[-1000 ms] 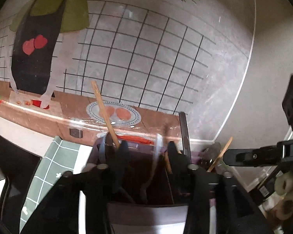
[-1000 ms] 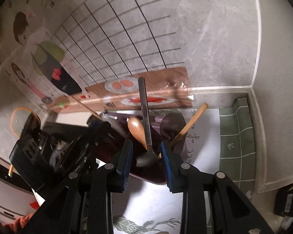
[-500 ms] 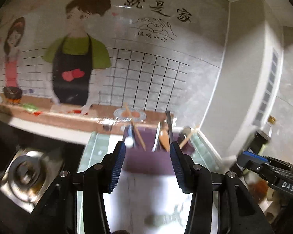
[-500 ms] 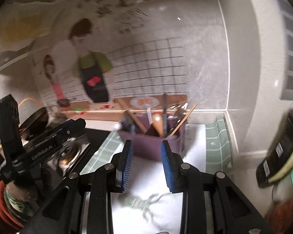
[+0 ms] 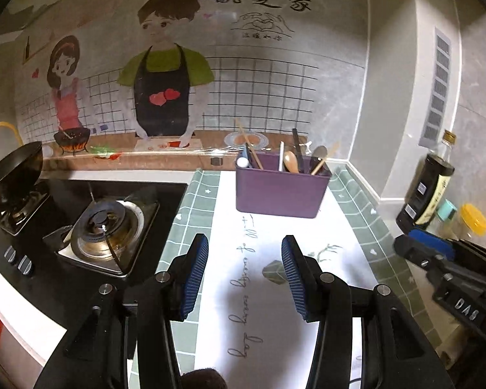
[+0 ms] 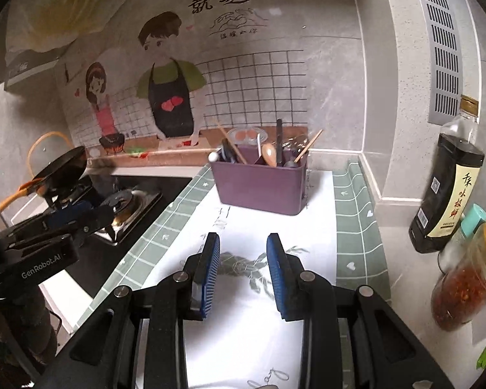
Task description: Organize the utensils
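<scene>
A purple utensil holder [image 5: 281,188] is seen standing at the back of the counter mat [image 5: 356,214], near the wall. It is filled w/ upright chopsticks [image 5: 250,149], a wooden spoon [image 5: 291,161] & other handles. Both grippers are held well apart from it, over the mat. Left gripper [image 5: 244,275]: jaws wide open, nothing btwn. Right gripper [image 6: 243,274]: jaws parted, empty. The sorting looks done; hands are best drawn clear w/o clipping the bottles [image 6: 447,188] at right.

Bare mat [image 5: 275,243] ahead, purple caddy [image 5: 280,189] blocking the back, stove [image 5: 107,233] left, bottles [image 6: 447,194] right
</scene>
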Tool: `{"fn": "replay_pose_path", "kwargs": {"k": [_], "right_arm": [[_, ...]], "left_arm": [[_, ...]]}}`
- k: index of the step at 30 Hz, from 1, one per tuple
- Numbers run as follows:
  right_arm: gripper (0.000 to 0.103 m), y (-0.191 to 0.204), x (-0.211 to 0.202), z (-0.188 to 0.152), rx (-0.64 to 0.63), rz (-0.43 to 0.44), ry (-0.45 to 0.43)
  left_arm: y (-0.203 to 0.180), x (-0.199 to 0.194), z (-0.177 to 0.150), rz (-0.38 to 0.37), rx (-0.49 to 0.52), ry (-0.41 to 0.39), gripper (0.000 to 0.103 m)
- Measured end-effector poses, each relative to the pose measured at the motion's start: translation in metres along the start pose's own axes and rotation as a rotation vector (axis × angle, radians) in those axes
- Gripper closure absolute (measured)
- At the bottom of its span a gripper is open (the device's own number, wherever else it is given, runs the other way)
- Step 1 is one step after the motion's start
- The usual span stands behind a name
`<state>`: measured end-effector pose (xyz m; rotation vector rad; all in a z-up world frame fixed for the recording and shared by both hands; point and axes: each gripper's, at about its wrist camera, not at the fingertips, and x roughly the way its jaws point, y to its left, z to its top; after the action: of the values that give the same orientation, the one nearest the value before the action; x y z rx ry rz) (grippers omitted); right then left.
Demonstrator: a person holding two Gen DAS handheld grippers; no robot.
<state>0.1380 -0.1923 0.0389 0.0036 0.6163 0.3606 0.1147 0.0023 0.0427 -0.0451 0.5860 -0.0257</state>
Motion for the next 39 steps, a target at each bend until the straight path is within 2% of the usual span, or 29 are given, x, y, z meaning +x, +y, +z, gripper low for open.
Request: {"fn": "replay_pose_path", "kwargs": {"k": [8,39], "right_arm": [[0.074,0.005,-0.001,-0.009,-0.006,-0.02,0.012],[0.074,0.001,0.001,-0.007,0.015,-0.023,0.014]], "left_arm": [[-0.013,0.001,-0.003,-0.042,0.021,0.026,0.055],[-0.018,0.003,-0.003,-0.05,0.053,0.049,0.055]]}}
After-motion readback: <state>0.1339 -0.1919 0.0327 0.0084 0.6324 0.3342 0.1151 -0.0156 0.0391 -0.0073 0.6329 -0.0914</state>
